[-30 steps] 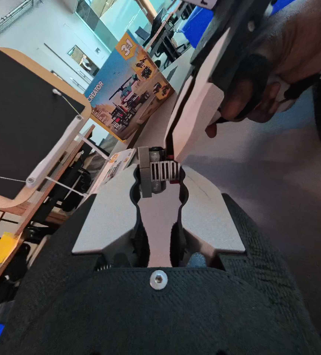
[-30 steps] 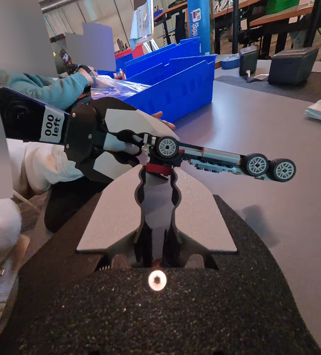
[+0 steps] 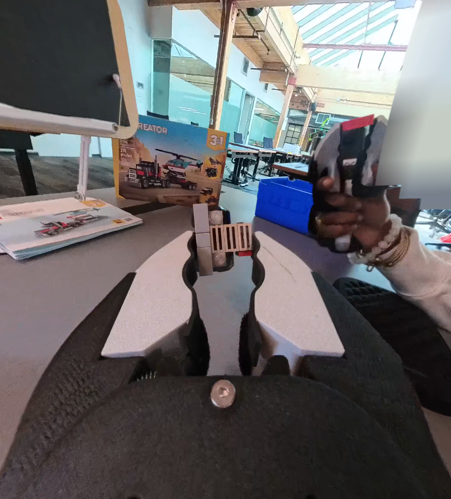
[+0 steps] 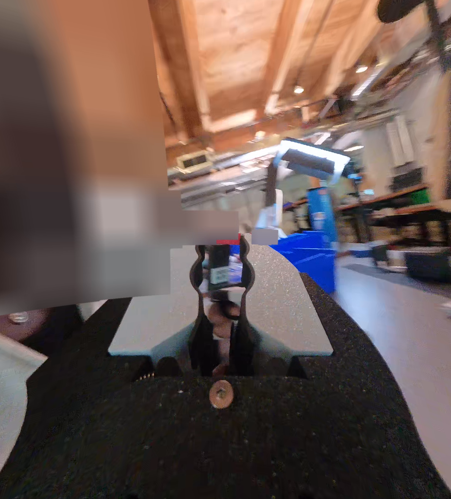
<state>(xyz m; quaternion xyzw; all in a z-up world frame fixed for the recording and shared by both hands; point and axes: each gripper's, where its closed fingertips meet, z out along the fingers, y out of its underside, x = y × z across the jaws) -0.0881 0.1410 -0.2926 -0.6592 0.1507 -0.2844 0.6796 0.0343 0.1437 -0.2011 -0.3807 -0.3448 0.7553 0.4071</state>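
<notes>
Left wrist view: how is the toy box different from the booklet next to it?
The toy box stands upright on the table, while the booklet lies flat on it. The toy box is a thick carton with bright blue and yellow print; the booklet is thin and mostly pale. The toy box sits farther back, and the booklet is nearer, on the left. Both show a picture of a red and black truck.

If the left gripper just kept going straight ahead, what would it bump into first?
Probably the toy set's box, standing on the table right behind the brick truck front that the left gripper holds. Depth is hard to judge.
</notes>
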